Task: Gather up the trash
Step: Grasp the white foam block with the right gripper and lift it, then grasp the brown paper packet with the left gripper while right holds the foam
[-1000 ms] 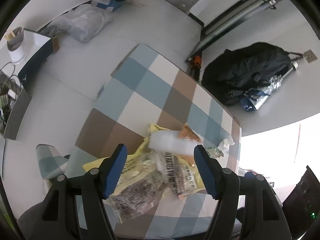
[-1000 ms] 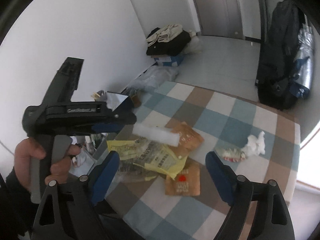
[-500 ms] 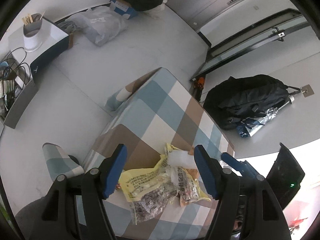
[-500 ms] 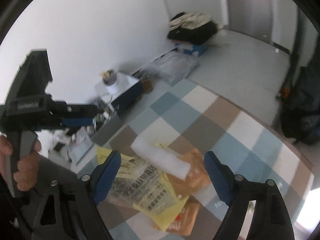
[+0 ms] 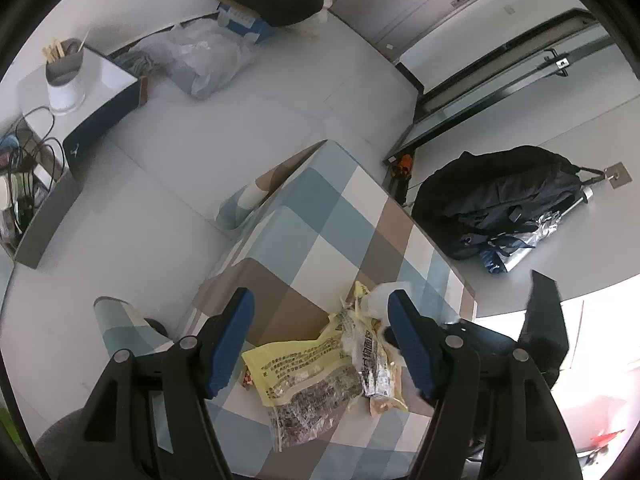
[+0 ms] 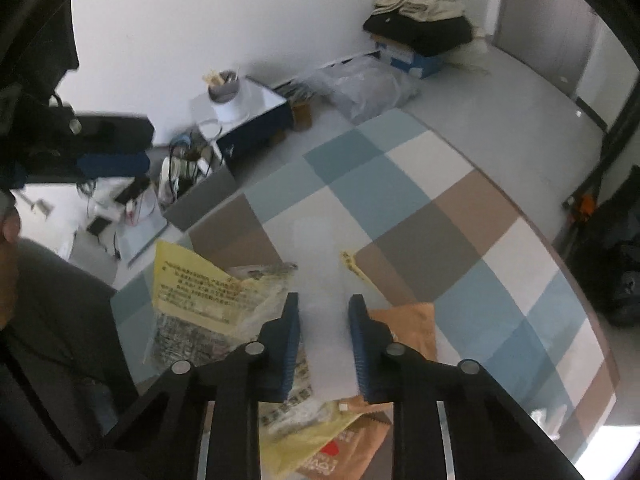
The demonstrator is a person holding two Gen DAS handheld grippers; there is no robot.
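Observation:
A pile of trash lies on the checkered table [image 5: 340, 220]: a yellow snack bag [image 5: 304, 368], orange wrappers [image 6: 412, 324] and a white translucent wrapper [image 6: 320, 276]. My right gripper [image 6: 323, 312] has narrowed its jaws around the white wrapper, which runs between the blue pads [image 6: 290, 332]. The yellow bag [image 6: 188, 280] lies to its left. My left gripper [image 5: 320, 320] is open and empty, held above the near end of the pile. The right gripper's body [image 5: 544, 332] shows at the lower right of the left wrist view.
On the floor are a black backpack [image 5: 500, 204], a white side table with a cup of sticks [image 5: 66, 68], a clear plastic bag [image 5: 208, 60], a box under dark clothes [image 5: 260, 4] and a tangle of cables [image 6: 176, 172]. The table edge [image 5: 460, 276] is close behind the pile.
My right gripper has dropped onto the pile and narrowed its jaws around the white wrapper. My left gripper has pulled up and back, still open.

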